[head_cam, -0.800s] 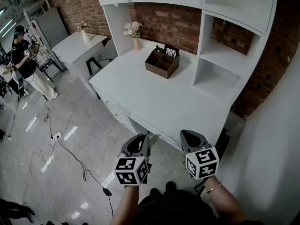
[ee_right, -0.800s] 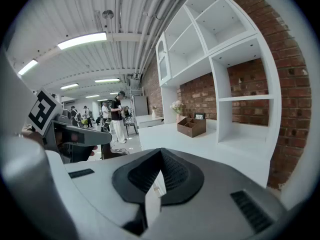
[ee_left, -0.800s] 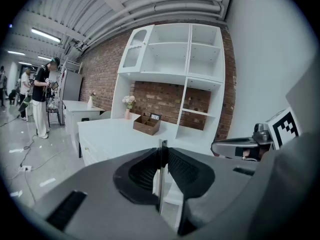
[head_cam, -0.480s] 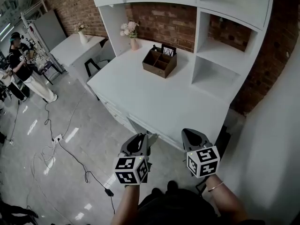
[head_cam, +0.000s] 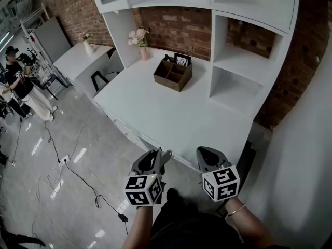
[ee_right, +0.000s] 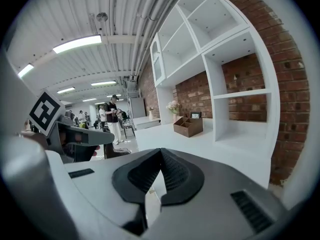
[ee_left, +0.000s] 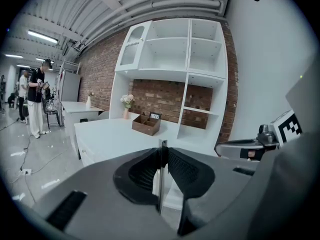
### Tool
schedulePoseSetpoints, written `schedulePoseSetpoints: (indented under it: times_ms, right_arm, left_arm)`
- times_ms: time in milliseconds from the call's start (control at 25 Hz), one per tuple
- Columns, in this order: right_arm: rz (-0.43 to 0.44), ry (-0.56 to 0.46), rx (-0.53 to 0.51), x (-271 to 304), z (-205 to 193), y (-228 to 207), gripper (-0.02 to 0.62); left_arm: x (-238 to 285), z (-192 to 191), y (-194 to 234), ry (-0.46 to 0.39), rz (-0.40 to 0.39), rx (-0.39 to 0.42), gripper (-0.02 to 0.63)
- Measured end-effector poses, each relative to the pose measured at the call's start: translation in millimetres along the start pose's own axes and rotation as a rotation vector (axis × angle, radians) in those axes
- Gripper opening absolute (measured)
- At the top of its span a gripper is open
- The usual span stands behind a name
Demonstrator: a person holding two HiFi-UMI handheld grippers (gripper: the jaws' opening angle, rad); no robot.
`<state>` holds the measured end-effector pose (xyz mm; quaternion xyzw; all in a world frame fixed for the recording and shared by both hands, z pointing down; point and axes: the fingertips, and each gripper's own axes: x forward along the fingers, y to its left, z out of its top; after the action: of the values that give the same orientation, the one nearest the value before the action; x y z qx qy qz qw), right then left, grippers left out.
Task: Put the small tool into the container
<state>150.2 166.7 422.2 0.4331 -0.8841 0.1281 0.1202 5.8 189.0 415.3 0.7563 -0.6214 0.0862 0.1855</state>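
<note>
Tool (ee_left: 161, 176) (thin metal) clenched in left hand-held gripper (ee_left: 162, 149), right hand-held gripper (ee_right: 161, 150) clenched empty

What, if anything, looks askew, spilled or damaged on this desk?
Nothing stands out. The container stands upright at the back of the desk, the flower vase is upright too, and nothing is spilled. The left gripper is shut on the small tool.

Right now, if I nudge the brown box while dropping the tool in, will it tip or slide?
The box looks low and wide, so it probably won't tip. It stands on a smooth white desk, so a push may well slide it. Its walls look like thin wood, so it is likely light.
</note>
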Motion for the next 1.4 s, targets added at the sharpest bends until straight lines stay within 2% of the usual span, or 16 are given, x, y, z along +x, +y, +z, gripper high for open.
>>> schedulePoseSetpoints:
  times_ms: [280,640,1040,1400]
  right_arm:
    - [-0.020,0.016,0.057,49,6,-16,0.005]
    - [-0.012,0.041,0.067,159,39,-27,0.005]
    - [-0.046,0.075,0.066,269,76,-43,0.005]
    - [-0.090,0.084,0.102,329,95,-69,0.005]
  left_arm:
    - [44,19,28,0.000,-0.018,-0.011,0.071]
    - [130,61,94,0.013,-0.041,-0.016,0.071]
    - [226,109,151,0.038,-0.113,-0.004,0.071]
    - [297,143,177,0.046,-0.176,0.011,0.071]
